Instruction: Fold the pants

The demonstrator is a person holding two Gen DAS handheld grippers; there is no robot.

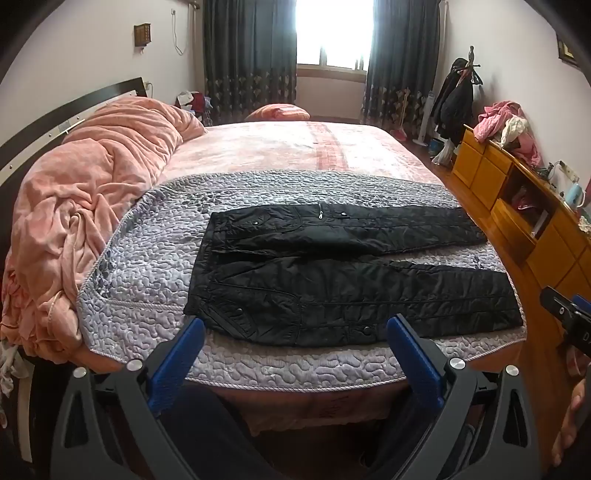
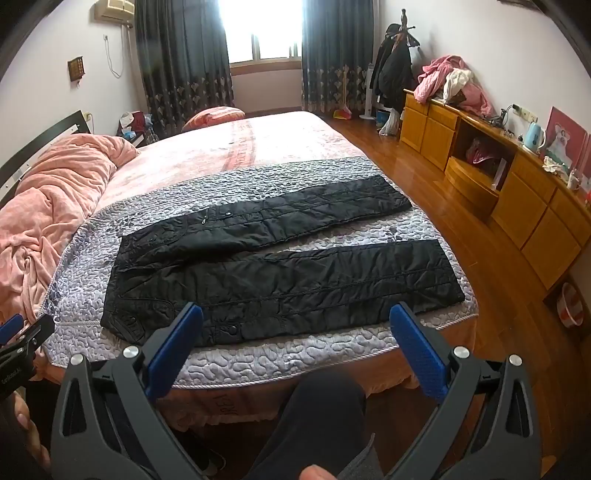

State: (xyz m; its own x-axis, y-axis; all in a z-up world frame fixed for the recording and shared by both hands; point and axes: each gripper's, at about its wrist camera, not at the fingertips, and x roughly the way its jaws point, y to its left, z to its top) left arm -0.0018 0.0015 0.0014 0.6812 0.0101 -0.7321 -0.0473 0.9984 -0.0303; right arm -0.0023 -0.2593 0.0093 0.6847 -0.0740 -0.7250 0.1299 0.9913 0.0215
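Both hand-held grippers, left (image 1: pixel 295 328) and right (image 2: pixel 295 317), gape wide and empty; I'd pinch the pants' (image 2: pixel 280 288) near-side edge cleanly.

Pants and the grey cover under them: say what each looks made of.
Pants: black, probably padded synthetic; stitched quilt lines, faint sheen, metal-looking snaps. Cover: grey quilted fabric, likely satiny; puffy pebble stitching, light gloss, corded edge.

Bright window (image 2: pixel 258 33) glares between dark patterned curtains (image 2: pixel 181 55) beyond the wide pink-covered bed (image 2: pixel 280 140); right of it, glossy wooden floor (image 2: pixel 436 206) and honey-coloured wooden cabinets (image 2: pixel 532 206).
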